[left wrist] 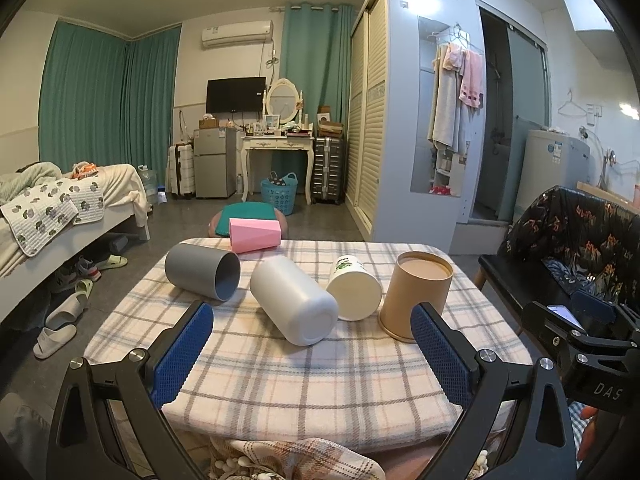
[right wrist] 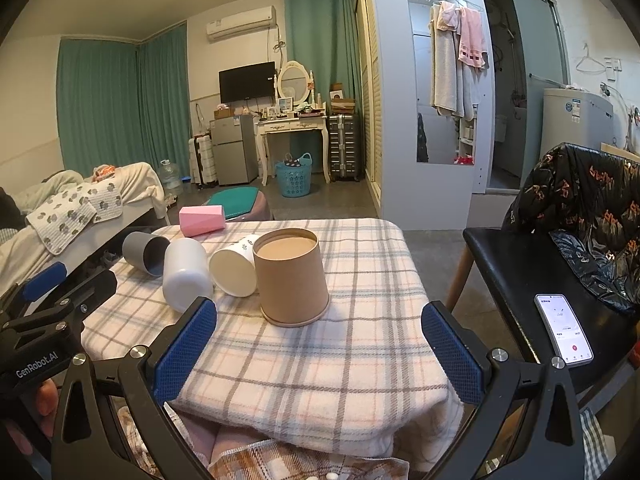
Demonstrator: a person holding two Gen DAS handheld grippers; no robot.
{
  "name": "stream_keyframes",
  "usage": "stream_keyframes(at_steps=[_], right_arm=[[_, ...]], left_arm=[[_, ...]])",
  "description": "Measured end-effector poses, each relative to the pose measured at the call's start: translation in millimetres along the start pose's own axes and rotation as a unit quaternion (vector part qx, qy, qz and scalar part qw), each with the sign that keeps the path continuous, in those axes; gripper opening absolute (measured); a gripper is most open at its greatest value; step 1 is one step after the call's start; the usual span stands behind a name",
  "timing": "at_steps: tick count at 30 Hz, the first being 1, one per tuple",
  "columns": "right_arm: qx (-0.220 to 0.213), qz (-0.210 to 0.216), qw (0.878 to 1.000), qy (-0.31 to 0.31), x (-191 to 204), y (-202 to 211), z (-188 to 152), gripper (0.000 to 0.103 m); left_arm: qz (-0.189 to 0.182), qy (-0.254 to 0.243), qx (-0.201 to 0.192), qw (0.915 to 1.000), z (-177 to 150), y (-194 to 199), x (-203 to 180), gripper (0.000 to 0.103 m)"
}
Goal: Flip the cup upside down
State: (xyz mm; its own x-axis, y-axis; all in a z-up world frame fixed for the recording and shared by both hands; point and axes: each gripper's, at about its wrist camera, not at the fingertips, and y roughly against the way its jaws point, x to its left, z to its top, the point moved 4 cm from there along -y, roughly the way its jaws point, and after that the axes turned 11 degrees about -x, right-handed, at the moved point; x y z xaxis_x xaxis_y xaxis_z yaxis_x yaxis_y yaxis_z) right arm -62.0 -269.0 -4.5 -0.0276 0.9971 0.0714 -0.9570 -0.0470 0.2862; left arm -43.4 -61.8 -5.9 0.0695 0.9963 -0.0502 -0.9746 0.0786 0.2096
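Note:
Several cups sit on a plaid-covered table (left wrist: 320, 384). A tan cup (left wrist: 416, 294) (right wrist: 292, 280) stands upside down at the right. A white printed cup (left wrist: 354, 288) (right wrist: 234, 270), a white cup (left wrist: 294, 306) (right wrist: 186, 274), a grey cup (left wrist: 202, 270) (right wrist: 146, 252) and a pink cup (left wrist: 254, 234) (right wrist: 200, 220) lie on their sides. My left gripper (left wrist: 312, 360) is open and empty above the table's near edge. My right gripper (right wrist: 320, 356) is open and empty, near the tan cup.
A black chair (right wrist: 532, 276) with a dark patterned jacket and a phone (right wrist: 564, 328) stands right of the table. A bed (left wrist: 60, 216) and slippers (left wrist: 60, 324) lie to the left. A stool with a green cushion (left wrist: 246, 218) stands behind the table.

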Motion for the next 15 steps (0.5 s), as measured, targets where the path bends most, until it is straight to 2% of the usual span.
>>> stream_keyframes(at_steps=[15], right_arm=[[0.006,0.004,1.000,-0.004,1.6,-1.7,-5.9,0.103]], left_arm=[[0.001,-0.001,0.000,1.0000,-1.7,1.8,0.5,0.102]])
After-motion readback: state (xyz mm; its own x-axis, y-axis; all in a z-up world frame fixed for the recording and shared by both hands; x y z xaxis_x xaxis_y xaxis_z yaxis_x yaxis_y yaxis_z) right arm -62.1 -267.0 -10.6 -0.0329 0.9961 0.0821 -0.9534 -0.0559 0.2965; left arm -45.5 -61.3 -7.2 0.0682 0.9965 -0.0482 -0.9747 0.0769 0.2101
